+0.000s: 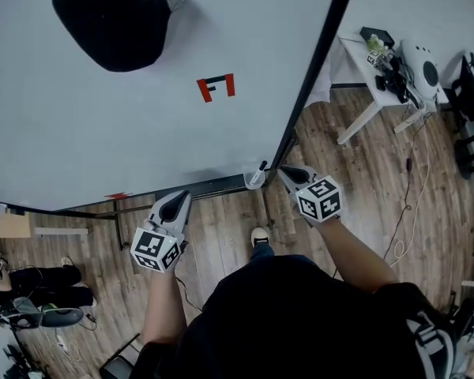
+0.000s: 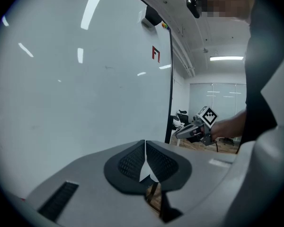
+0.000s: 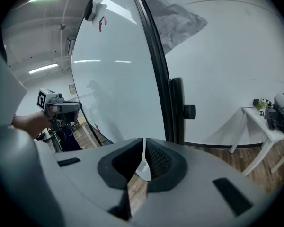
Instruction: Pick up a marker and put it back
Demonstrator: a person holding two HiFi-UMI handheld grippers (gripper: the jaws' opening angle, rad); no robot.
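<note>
The marker (image 1: 261, 167) stands in a white cup (image 1: 254, 181) at the lower right corner of the whiteboard (image 1: 126, 125), by its black frame edge. The right tool (image 1: 285, 171), jaws pressed together and empty, sits just right of that corner, near the marker. The left tool (image 1: 176, 200), likewise closed on nothing, hovers below the whiteboard's bottom rail, well apart from the cup.

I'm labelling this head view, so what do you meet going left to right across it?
left gripper → red mark on the whiteboard → white cup → right gripper → white table. The black object up top overlaps the left gripper sideways, so it is left out.
</note>
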